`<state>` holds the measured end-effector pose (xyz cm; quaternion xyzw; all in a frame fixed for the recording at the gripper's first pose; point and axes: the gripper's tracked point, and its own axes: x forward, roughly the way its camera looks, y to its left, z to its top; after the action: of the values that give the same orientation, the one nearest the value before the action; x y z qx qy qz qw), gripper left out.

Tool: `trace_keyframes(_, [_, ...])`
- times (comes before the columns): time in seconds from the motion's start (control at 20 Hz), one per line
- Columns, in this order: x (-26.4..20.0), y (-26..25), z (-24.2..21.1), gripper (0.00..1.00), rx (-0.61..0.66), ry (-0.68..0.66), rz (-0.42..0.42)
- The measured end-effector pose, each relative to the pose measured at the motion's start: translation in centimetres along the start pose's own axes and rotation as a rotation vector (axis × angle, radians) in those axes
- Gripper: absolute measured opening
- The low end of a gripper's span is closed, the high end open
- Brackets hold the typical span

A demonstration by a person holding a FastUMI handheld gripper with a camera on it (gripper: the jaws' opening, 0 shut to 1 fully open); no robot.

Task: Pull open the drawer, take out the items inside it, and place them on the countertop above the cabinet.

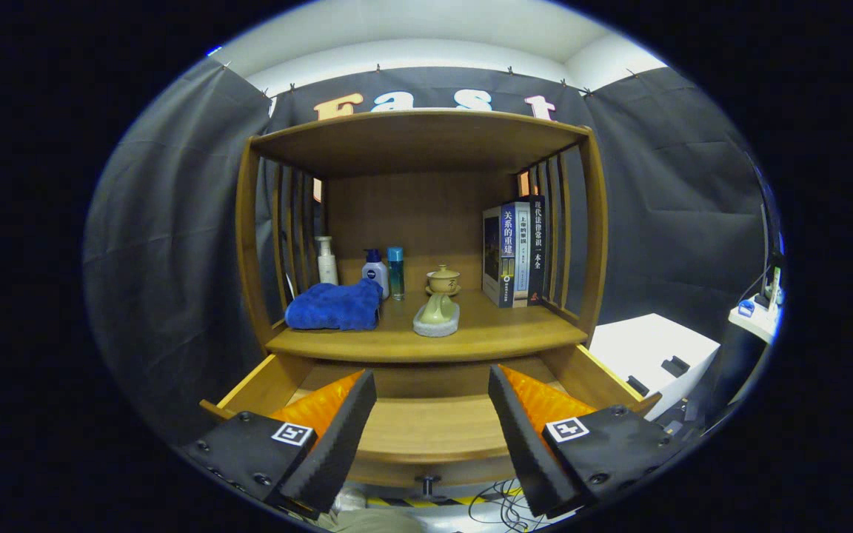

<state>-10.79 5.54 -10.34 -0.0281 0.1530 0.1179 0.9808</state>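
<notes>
The hand-held gripper (432,437) is hovering released, fingers spread wide over the pulled-out drawer (426,429), gripping nothing. Beyond them, the wooden countertop (500,333) is carrying a blue towel (334,307), bottles (376,272), a teapot (443,281) and books (514,253), with black cloth walls (175,244) enclosing the booth.

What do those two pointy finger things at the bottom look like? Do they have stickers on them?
The hand-held gripper has two wedge-shaped fingers with ridged, saw-toothed inner faces. Each sits on a blocky mount with small round screws and a square black-and-white marker tag on top. The fingers stand apart, open.
</notes>
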Motion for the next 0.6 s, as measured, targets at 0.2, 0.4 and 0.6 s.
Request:
trace_keyframes(0.2, [-2.3,0.3,-2.6,0.98,-0.034,0.0,-0.011])
trace_keyframes(0.4, [-2.5,-0.3,-6.6,0.98,-0.047,0.056,-0.029])
trace_keyframes(0.6, [-1.3,-0.9,-9.5,0.99,-0.041,0.112,-0.037])
